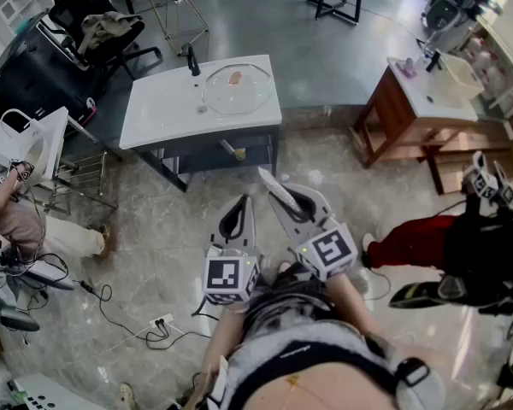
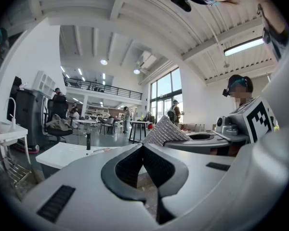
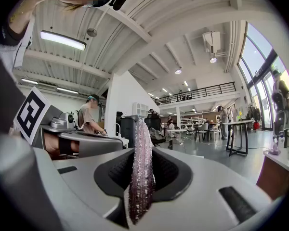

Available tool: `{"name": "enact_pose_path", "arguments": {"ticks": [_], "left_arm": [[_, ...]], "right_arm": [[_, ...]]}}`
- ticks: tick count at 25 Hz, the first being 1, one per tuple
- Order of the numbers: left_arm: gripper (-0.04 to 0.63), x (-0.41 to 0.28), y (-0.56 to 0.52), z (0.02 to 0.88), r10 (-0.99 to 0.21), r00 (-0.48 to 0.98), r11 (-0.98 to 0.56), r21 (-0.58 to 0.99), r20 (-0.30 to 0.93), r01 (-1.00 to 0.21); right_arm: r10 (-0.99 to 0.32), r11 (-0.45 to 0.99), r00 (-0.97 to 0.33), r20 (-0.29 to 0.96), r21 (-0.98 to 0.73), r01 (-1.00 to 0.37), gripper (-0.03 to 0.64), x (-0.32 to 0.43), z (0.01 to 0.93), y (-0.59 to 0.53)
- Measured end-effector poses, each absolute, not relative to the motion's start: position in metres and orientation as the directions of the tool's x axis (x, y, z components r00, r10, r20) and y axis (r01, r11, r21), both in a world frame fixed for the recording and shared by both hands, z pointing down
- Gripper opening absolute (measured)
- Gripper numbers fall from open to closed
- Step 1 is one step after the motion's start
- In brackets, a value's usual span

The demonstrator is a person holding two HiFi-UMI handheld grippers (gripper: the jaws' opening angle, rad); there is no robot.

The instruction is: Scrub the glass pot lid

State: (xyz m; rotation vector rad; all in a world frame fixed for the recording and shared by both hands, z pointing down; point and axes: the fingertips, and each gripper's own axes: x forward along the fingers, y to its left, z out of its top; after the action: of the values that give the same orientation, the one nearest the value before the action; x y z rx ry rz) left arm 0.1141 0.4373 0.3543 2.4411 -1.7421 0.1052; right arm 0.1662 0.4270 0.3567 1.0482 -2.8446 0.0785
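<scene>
My left tongs point(image 2: 143, 147) are clenched tight, the pads meeting with nothing between them. My right tongs point(image 3: 141, 165) are clamped on a glittery purple scrubbing cloth point(image 3: 140, 134), which stands on edge between the pads and pokes out past the tips.

I count two tongs, one scrubbing cloth, one glass pot lid point(image 1: 255, 92) and one black faucet point(image 1: 192, 61).

The lid lies flat on the white sink tabletop point(image 1: 154, 114), ahead of both tongs and well apart from their tips, touching neither. The faucet stands just beside the lid, on my left tongs' side. The two tongs sit side by side, near each other, pointing towards the tabletop.
</scene>
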Motion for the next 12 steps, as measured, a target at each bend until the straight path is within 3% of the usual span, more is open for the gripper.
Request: {"name": "enact_pose_path", "arguments": {"ticks": [12], "left_arm": [[0.0, 0.13, 0.434, 0.361, -0.949, 0.294, -0.285, 0.09, 0.112, -0.954]], "right_arm": [[-0.643, 0.76, -0.762, 0.078, -0.058, -0.647, 0.083, 0.198, 0.364, 0.409]]}}
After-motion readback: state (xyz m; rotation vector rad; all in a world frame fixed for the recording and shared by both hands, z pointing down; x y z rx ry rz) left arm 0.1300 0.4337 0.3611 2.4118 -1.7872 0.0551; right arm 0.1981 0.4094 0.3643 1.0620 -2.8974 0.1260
